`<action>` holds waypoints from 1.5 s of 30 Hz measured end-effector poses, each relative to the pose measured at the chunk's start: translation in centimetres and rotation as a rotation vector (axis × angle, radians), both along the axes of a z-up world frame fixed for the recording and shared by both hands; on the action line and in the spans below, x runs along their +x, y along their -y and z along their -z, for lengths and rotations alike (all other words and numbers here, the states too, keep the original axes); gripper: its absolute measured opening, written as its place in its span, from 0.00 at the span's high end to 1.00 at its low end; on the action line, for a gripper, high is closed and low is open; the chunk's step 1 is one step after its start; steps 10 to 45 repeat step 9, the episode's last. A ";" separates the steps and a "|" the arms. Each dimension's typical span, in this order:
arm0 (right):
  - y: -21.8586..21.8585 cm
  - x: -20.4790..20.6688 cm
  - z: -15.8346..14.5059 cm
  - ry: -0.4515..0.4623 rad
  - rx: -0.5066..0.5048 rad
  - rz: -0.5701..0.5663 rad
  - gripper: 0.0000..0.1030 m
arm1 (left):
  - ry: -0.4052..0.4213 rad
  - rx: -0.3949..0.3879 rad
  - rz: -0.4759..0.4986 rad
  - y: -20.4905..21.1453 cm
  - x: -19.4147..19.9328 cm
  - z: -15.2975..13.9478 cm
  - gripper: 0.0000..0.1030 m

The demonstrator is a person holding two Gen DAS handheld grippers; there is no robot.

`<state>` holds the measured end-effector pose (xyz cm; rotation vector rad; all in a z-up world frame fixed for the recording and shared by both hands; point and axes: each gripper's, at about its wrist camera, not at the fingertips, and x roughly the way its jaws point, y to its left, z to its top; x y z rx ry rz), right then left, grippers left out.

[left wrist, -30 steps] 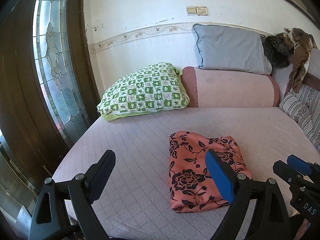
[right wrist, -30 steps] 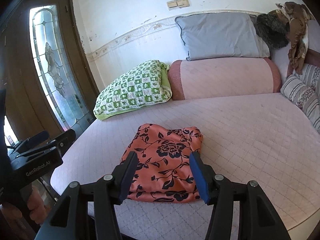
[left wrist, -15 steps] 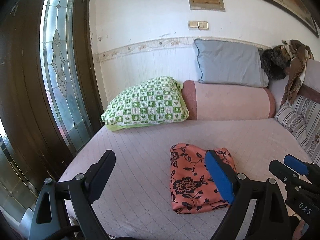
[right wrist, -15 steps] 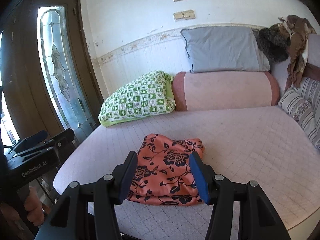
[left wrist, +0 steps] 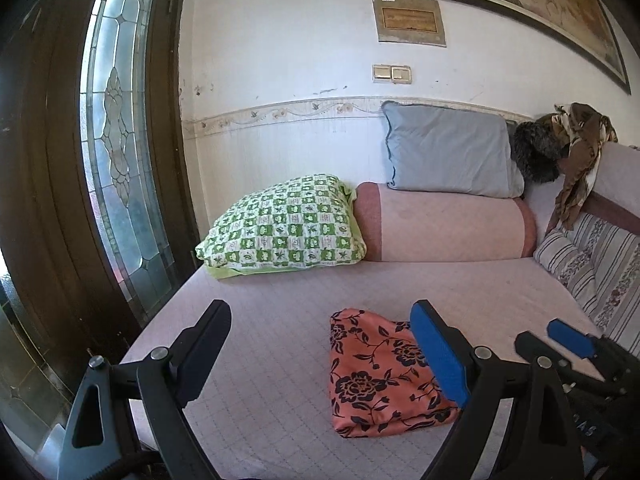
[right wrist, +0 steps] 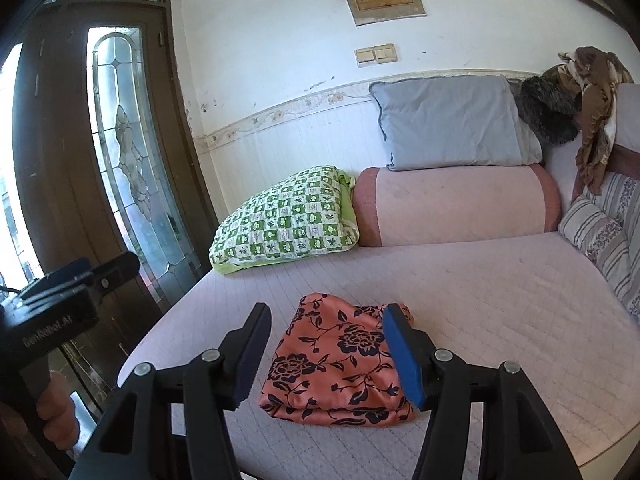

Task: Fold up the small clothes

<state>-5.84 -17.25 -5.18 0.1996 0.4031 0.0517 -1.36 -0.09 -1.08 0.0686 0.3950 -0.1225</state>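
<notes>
Left claw [left wrist: 320, 356] wide, right claw [right wrist: 324, 354] just widened; both empty.

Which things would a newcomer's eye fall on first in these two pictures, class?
First, the folded orange cloth with black flowers, lying alone on the pale pink quilted bed beyond two open black grippers. Next, the green-and-white checked pillow at the head of the bed beside a pink bolster. Then the tall leaded-glass door panel at the left.
</notes>
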 end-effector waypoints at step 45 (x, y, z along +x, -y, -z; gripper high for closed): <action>0.9 3.0 1.6 -0.050 0.023 -0.002 0.39 | -0.051 -0.052 0.025 0.4 3.8 1.7 0.09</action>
